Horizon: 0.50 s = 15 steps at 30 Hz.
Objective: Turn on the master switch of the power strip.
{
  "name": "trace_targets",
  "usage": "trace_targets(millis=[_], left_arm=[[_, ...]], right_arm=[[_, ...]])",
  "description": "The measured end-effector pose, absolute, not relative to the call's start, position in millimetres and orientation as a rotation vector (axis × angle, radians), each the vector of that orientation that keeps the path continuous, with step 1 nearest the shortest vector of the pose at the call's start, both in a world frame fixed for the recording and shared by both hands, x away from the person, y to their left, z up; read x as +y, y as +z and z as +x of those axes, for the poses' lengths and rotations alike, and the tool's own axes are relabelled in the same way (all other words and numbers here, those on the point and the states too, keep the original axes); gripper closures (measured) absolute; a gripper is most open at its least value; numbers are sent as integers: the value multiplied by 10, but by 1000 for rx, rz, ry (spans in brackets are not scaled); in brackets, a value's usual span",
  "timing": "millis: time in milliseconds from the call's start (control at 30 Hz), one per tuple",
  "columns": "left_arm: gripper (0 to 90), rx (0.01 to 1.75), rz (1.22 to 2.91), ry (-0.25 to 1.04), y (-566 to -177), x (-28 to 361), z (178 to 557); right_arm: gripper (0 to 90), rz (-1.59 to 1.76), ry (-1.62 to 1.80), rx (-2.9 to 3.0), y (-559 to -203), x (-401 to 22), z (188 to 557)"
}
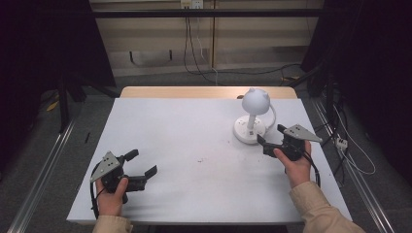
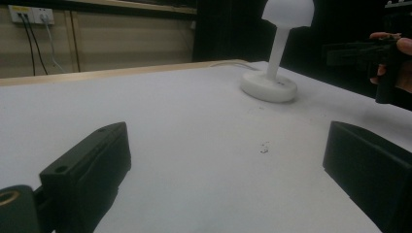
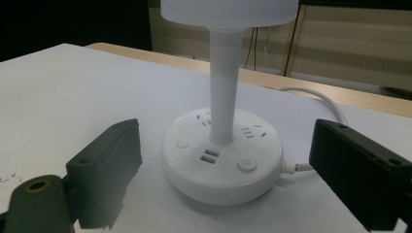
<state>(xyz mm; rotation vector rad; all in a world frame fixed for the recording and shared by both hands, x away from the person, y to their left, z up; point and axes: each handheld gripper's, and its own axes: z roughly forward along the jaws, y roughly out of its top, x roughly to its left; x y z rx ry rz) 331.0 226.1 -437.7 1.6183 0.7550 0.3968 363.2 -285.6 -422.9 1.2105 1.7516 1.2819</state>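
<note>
Nearest me, my left gripper (image 1: 141, 169) sits low at the near left of the white table (image 1: 184, 136), jaws wide apart with nothing between them. Farther off at the right, my right gripper (image 1: 272, 137) has its jaws spread too, just short of the one white lamp (image 1: 252, 116). Its round base (image 3: 221, 162) carries two round buttons, a twin USB port (image 3: 210, 156) and two sets of socket slots around a plain stem, topped by a domed shade (image 2: 287, 12). One white cord (image 3: 318, 99) leaves the base toward the table's far edge.
</note>
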Motion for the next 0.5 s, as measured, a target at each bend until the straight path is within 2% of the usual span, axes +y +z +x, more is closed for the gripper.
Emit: trace_targets(millis=[233, 267, 500], left_arm=[[30, 756, 1617, 398, -4377, 2275, 3309], [30, 757, 1615, 398, -4378, 2276, 3310], [30, 757, 1612, 399, -4371, 2283, 3316]], right_arm=[[134, 1205, 1262, 1765, -4240, -2846, 3681], [162, 1210, 1268, 1761, -4248, -2854, 3699], [198, 1229, 1262, 1752, -4273, -2868, 3730]])
